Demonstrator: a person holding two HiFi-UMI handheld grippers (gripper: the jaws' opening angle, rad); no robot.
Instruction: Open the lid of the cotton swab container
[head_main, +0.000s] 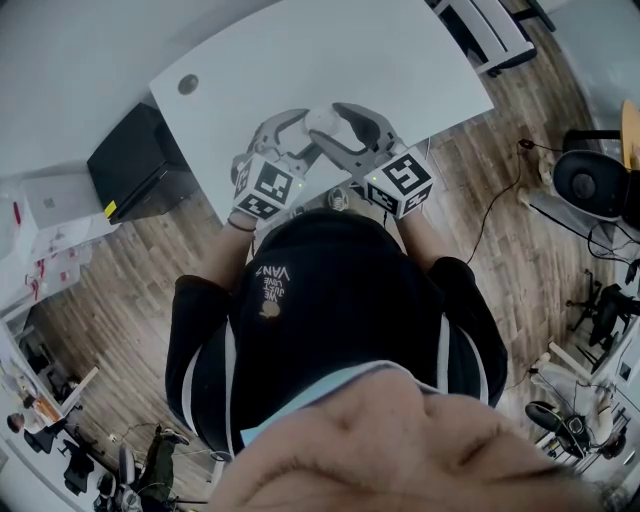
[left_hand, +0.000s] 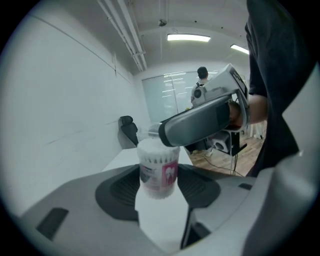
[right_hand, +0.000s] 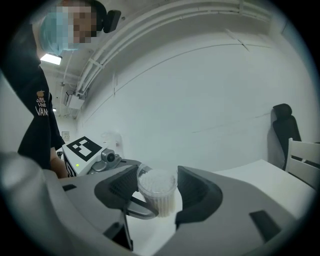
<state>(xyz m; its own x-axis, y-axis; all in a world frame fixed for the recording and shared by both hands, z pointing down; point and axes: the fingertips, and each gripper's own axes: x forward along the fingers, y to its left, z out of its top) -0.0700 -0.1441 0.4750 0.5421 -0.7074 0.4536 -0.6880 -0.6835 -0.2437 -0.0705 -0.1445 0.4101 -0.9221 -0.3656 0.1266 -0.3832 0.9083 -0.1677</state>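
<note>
The cotton swab container (left_hand: 159, 170) is a small clear tub packed with white swabs, with a pink and white label. It is held up over the white table (head_main: 400, 60). My left gripper (left_hand: 160, 186) is shut on its body, both pads against the sides. From the opposite side my right gripper (right_hand: 157, 192) comes in, and its pads press on the container's (right_hand: 158, 189) top, where the clear lid sits. One right finger (left_hand: 200, 125) crosses just above the tub. In the head view both grippers (head_main: 305, 135) (head_main: 337, 135) meet at the container (head_main: 322, 122).
A black box (head_main: 140, 165) stands on the wooden floor left of the table. A round grommet (head_main: 188, 84) is set in the tabletop. A black office chair (left_hand: 129, 131) stands at the far end, with a person (left_hand: 202, 75) beyond. Cables and chairs (head_main: 590, 185) sit at the right.
</note>
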